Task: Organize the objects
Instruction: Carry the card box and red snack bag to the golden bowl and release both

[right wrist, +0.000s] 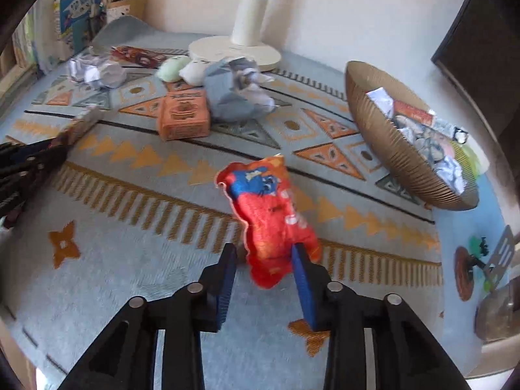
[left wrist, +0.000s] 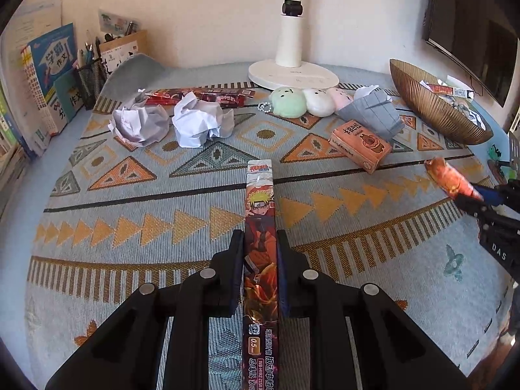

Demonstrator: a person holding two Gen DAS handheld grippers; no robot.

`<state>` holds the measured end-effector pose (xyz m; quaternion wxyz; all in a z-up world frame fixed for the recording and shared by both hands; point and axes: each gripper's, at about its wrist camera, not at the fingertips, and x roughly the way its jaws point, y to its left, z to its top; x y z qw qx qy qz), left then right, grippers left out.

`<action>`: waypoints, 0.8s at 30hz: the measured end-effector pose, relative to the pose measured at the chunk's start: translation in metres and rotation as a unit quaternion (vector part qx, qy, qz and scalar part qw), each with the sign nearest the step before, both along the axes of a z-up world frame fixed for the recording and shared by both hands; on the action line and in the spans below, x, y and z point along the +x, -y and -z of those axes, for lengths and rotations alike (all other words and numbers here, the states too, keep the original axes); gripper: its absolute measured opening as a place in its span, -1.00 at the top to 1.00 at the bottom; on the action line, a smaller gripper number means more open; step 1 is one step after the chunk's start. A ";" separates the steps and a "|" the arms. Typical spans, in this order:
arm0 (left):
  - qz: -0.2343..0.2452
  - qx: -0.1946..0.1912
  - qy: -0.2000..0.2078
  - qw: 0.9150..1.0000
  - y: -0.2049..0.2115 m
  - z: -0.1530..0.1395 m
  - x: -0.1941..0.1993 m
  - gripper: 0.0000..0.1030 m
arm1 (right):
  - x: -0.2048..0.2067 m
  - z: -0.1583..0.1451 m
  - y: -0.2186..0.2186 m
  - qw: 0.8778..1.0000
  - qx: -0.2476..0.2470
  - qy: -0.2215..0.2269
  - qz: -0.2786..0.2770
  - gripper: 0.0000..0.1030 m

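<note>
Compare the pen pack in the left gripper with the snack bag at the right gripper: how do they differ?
The pen pack is long, flat and stiff; the snack bag is short, puffy and crumpled. The pack carries a cartoon figure; the bag is red-orange with a blue patch. Both stand between a gripper's blue pads, above the patterned cloth.

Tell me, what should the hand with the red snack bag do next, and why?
Probably carry the snack bag to the brown bowl on the right. The right gripper has the bag between its jaws, lifted off the cloth, and the bowl already holds crumpled paper and wrappers.
</note>
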<state>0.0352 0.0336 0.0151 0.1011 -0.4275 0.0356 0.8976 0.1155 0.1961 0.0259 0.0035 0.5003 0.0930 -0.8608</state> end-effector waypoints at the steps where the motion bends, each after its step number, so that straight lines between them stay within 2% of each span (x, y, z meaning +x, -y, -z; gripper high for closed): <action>1: 0.000 0.000 0.000 1.000 0.000 0.000 0.000 0.70 | 0.008 -0.007 -0.001 0.998 -0.050 0.002 -0.024 0.28; 2: 0.000 0.001 0.000 1.000 0.000 0.000 0.000 0.70 | 0.016 -0.011 -0.002 0.995 -0.088 0.002 -0.040 0.21; 3: 0.000 0.000 0.000 1.000 -0.001 0.000 0.000 0.70 | 0.022 -0.014 -0.005 0.993 -0.106 0.000 -0.044 0.11; 4: 0.000 0.001 0.000 1.000 -0.001 0.000 0.000 0.70 | 0.028 -0.016 -0.007 0.994 -0.105 -0.007 -0.040 -0.24; 5: 0.000 0.002 0.001 1.000 0.000 0.000 -0.001 0.70 | 0.034 -0.016 -0.011 0.995 -0.095 -0.021 -0.033 -0.45; 7: 0.001 0.004 0.001 1.000 0.000 0.000 -0.001 0.69 | 0.040 -0.016 -0.019 0.996 -0.081 -0.040 -0.027 -0.46; 10: 0.003 0.006 0.002 1.000 0.000 0.000 0.000 0.63 | 0.040 -0.020 -0.036 0.992 -0.108 -0.061 -0.008 -0.46; 12: 0.005 0.006 0.002 1.000 -0.001 0.001 0.000 0.58 | 0.028 -0.021 -0.046 0.991 -0.107 -0.078 -0.008 -0.56; 13: 0.006 0.008 0.003 1.000 -0.001 0.001 0.000 0.53 | 0.020 -0.019 -0.049 0.992 -0.101 -0.076 -0.007 -0.69; 14: 0.009 0.010 0.004 1.000 -0.001 0.001 0.000 0.50 | 0.010 -0.014 -0.052 0.993 -0.101 -0.063 -0.011 -0.70; 16: 0.013 0.015 0.006 1.000 0.000 0.001 0.000 0.44 | -0.007 -0.001 -0.057 0.992 -0.121 -0.033 -0.014 -0.70; 18: 0.020 0.019 0.008 1.000 0.000 0.000 0.002 0.40 | -0.019 0.007 -0.056 0.991 -0.130 -0.025 -0.017 -0.70; 22: 0.026 0.013 0.008 1.000 -0.004 0.001 0.003 0.28 | -0.028 0.014 -0.043 0.995 -0.090 -0.032 -0.016 -0.69; 24: 0.029 0.014 0.009 0.999 -0.004 0.000 0.003 0.23 | -0.025 0.013 -0.041 0.996 -0.076 -0.044 -0.007 -0.48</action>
